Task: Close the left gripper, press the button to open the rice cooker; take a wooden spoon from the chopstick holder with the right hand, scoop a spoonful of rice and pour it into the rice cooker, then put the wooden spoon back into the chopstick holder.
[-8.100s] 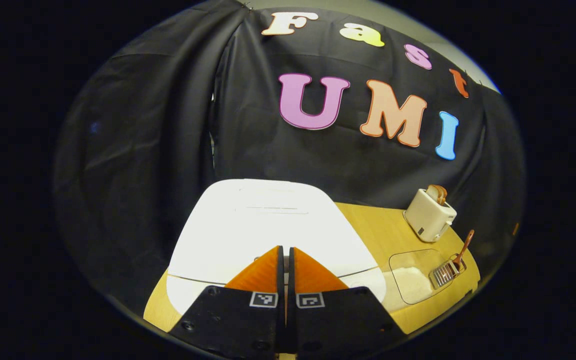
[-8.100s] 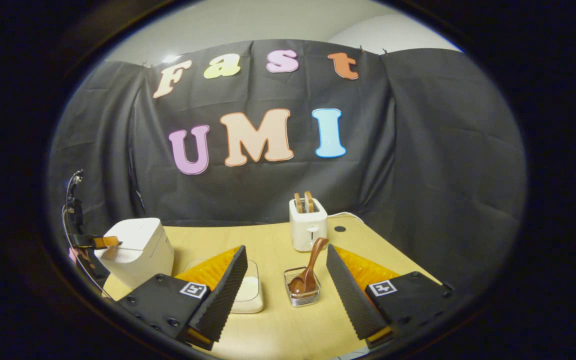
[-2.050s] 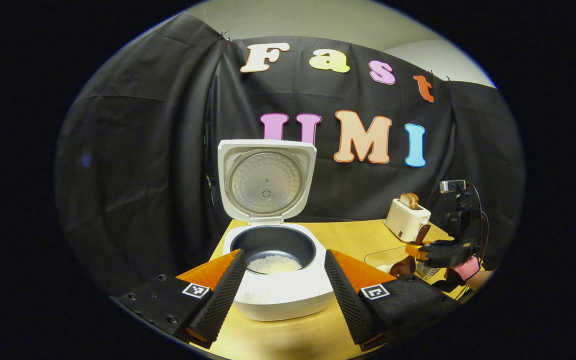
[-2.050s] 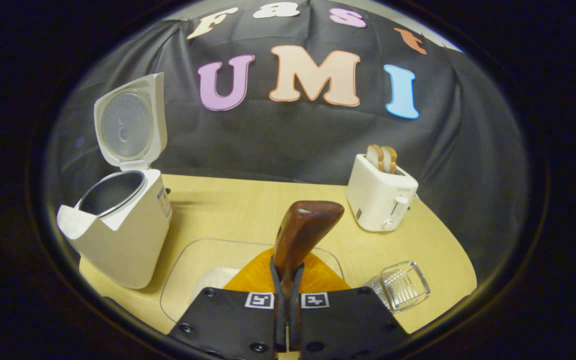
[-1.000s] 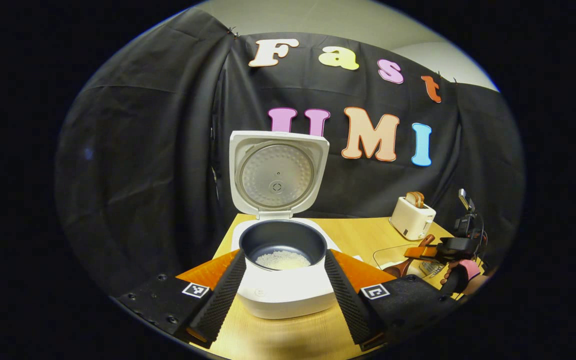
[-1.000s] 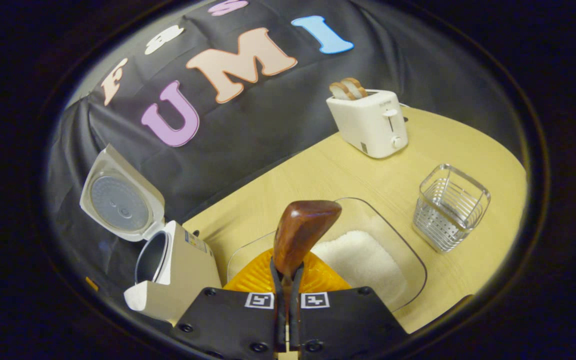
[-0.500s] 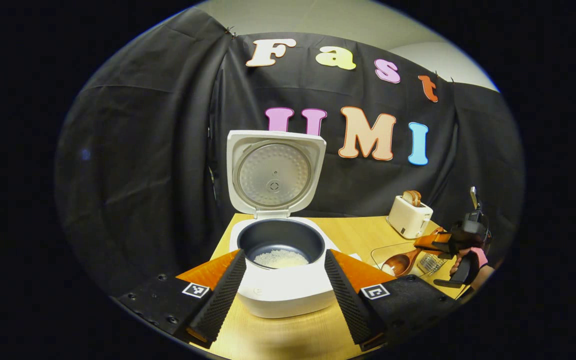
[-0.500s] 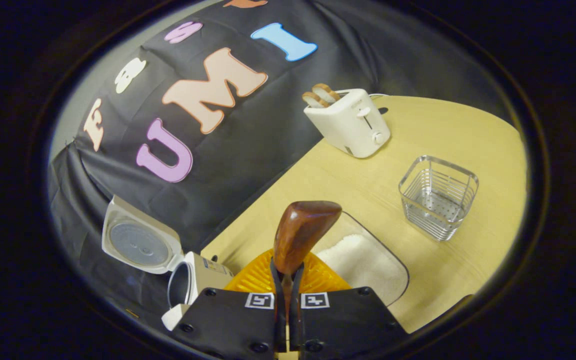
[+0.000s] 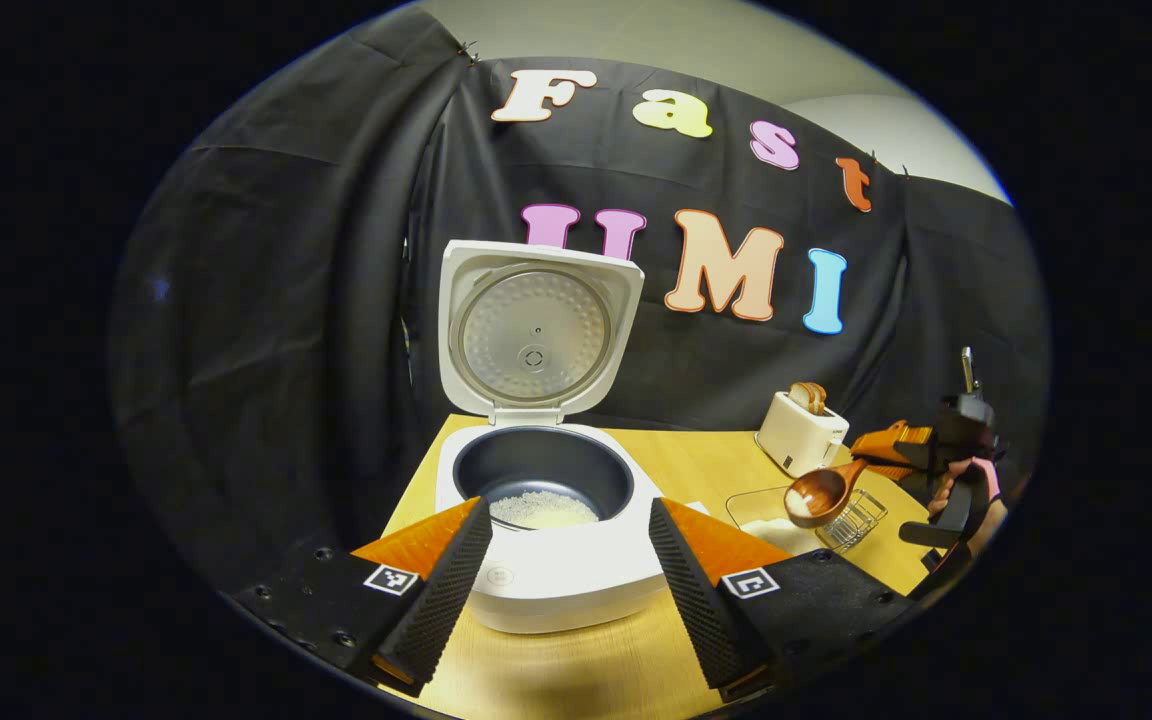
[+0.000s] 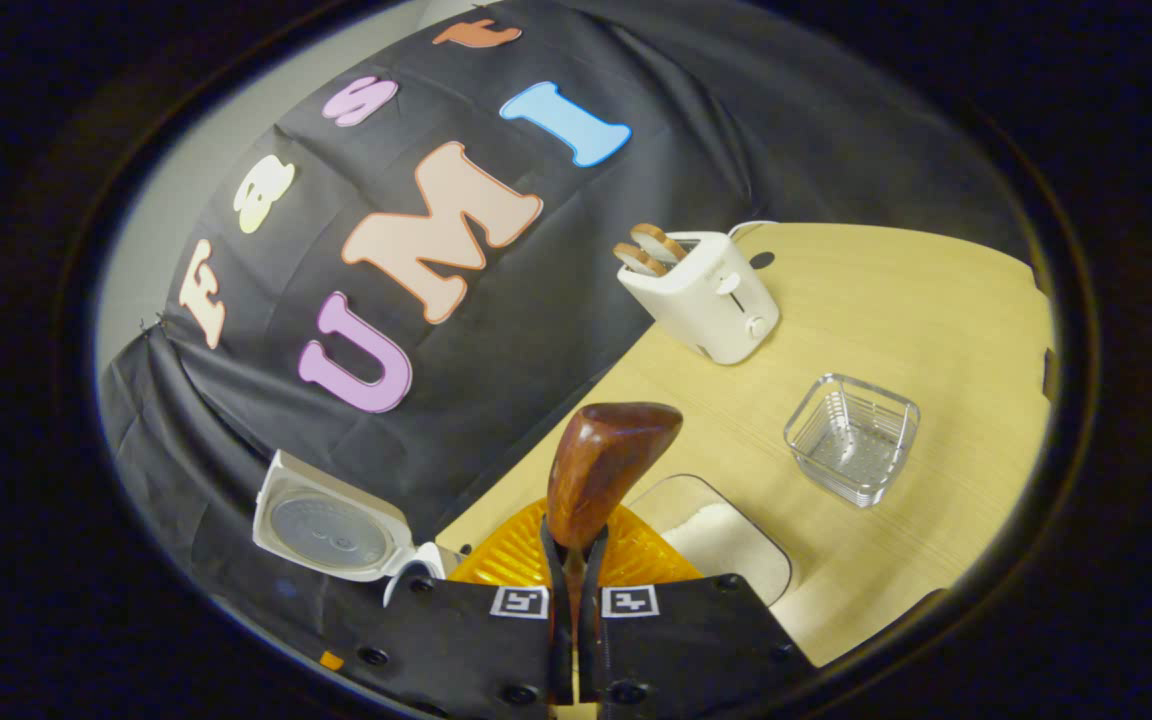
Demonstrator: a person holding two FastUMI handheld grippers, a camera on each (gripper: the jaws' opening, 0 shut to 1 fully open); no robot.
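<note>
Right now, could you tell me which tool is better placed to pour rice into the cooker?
Right: the right tool is shut on the wooden spoon, while the left tool is open.

The left gripper [image 9: 568, 585] is held level and low, its two fingers spread wide apart with nothing between them. The right gripper [image 10: 568, 560] is rolled over to one side, its fingers pressed together on the handle of the dark brown wooden spoon [image 10: 604, 467]. In the left gripper view that right gripper [image 9: 891, 452] hangs raised off to the right, gripped by a hand [image 9: 971, 492].
</note>
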